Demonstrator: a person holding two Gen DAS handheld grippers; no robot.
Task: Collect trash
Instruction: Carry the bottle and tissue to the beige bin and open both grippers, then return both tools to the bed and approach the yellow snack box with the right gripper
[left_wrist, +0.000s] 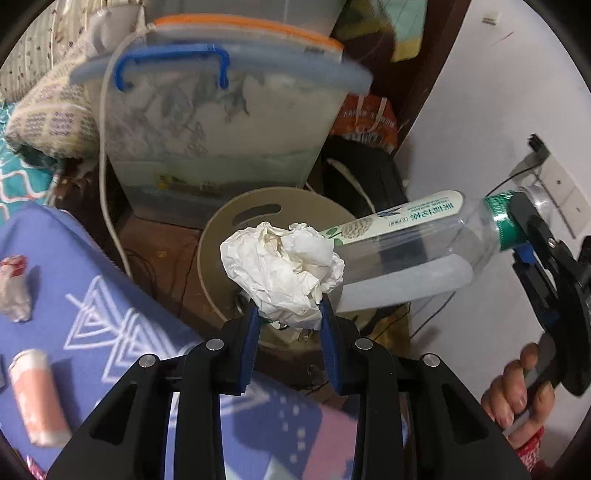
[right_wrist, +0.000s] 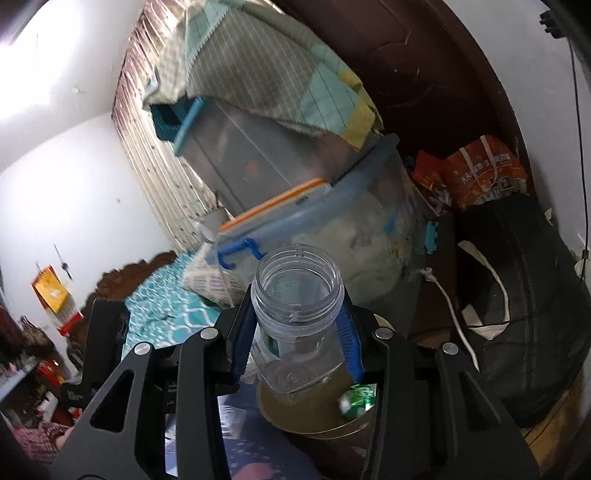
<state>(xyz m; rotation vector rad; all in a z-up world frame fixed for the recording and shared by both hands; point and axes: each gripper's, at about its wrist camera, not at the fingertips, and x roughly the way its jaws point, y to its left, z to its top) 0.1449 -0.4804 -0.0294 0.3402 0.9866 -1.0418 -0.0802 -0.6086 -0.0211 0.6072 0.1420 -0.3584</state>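
The paper wad (left_wrist: 284, 269) sits pinched between the left gripper's (left_wrist: 288, 314) blue pads, jaws narrowed onto its lower end so the bulk of it bulges out past the fingertips. It hangs right over a round tan bin (left_wrist: 221, 236), whose lid shows a slot handle at the wad's 12 o'clock. That placement looks deliberate: held above the bin, the wad only needs letting go to drop in, though I cannot tell whether the lid leaves an opening under it.

At the wad's 3 o'clock lies the bottle (left_wrist: 417, 251), clear and empty, with a pale label and a green band. The right gripper (left_wrist: 517, 229) has it clamped at the green band near the neck, jaws part-closed around it. In the left view its long axis runs roughly from 9 to 3 o'clock, base toward the wad and neck toward the gripper. In the right view the bottle (right_wrist: 295, 317) is seen along its length, open mouth at 12 o'clock, pads at 9 and 3; no cap is on it. Gripping near the neck leaves the body free to tip into the bin.

A hand (left_wrist: 517, 395) grips the right tool's handle at 4 o'clock. Further out, a storage tub (left_wrist: 221, 122) stands at 12 and a blue patterned cover (left_wrist: 92, 295) lies at 8, with two more scraps on it.
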